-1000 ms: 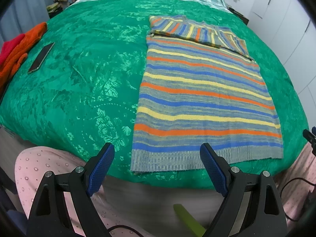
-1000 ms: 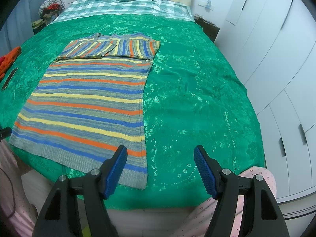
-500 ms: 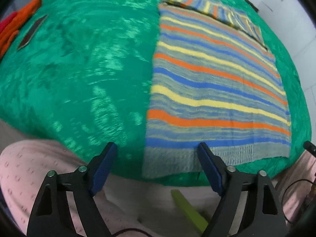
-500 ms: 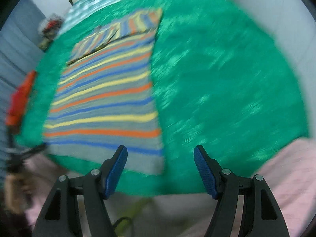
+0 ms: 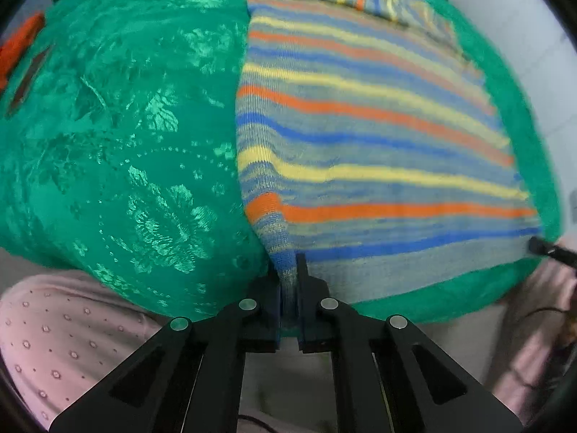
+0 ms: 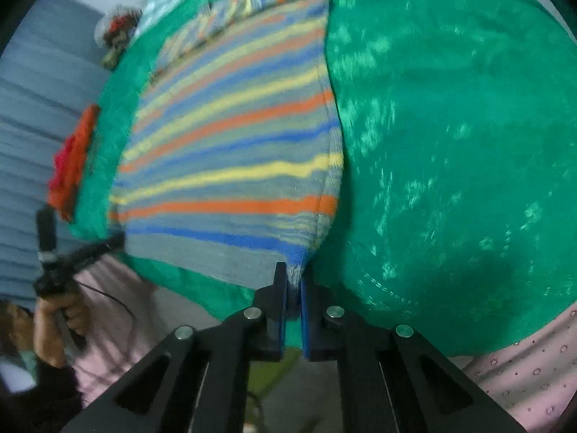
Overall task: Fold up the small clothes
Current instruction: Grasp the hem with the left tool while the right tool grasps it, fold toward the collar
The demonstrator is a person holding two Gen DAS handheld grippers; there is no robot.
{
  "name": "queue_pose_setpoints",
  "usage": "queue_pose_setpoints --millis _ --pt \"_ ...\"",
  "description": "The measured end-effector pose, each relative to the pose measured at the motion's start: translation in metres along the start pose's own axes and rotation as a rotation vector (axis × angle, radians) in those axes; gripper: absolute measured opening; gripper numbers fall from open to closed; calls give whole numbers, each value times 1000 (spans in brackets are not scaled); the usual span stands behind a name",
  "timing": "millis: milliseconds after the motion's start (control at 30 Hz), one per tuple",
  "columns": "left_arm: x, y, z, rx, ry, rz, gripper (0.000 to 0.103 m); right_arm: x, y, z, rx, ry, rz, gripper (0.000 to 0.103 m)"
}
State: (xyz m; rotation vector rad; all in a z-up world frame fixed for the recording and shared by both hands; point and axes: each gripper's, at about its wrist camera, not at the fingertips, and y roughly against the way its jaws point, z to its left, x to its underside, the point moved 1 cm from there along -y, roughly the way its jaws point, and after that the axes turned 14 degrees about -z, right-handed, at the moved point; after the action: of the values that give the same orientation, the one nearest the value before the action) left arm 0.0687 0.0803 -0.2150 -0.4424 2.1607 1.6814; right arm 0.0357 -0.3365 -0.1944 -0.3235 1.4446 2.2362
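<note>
A striped knit sweater in grey, blue, yellow and orange lies flat on the green bedspread, sleeves folded across its far end. My left gripper is shut on the near left corner of the hem, and the knit bunches up between its blue pads. In the right wrist view the sweater reaches to the bed's front edge, where my right gripper is shut on the near right hem corner. The other gripper shows at the left, held by a hand.
An orange cloth and a dark phone lie on the bedspread's left side. A pile of clothes sits at the far corner. The person's pink dotted trousers press against the bed's front edge.
Both grippers came down to the sweater's hem and went from wide open to shut on its two near corners. The views tipped downward.
</note>
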Motion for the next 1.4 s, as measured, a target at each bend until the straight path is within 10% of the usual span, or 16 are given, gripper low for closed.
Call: queue_pose_setpoints --millis 267,567,933,1033,1100,1167,1400 --pt "-110 25 11 245 150 -195 4 -89 21 3 -166 -117 -209 6" --pt "-273 -56 7 219 193 -305 4 -253 -33 -16 -175 -206 -353 6" --pt "-384 -176 23 165 284 -255 8 -391 -158 -80 -289 -429 -300 17" --pt "-396 -186 30 159 323 -263 16 -405 -165 -107 -234 -520 -409 38" --pt "-394 -181 34 88 292 -302 73 -406 -159 -112 -200 -488 -430 38" --pt "-393 -175 42 31 265 -343 91 -401 -149 -107 -158 -396 -430 38" --pt "-327 -142 55 137 232 -260 74 -342 -103 -76 -141 -156 -340 38"
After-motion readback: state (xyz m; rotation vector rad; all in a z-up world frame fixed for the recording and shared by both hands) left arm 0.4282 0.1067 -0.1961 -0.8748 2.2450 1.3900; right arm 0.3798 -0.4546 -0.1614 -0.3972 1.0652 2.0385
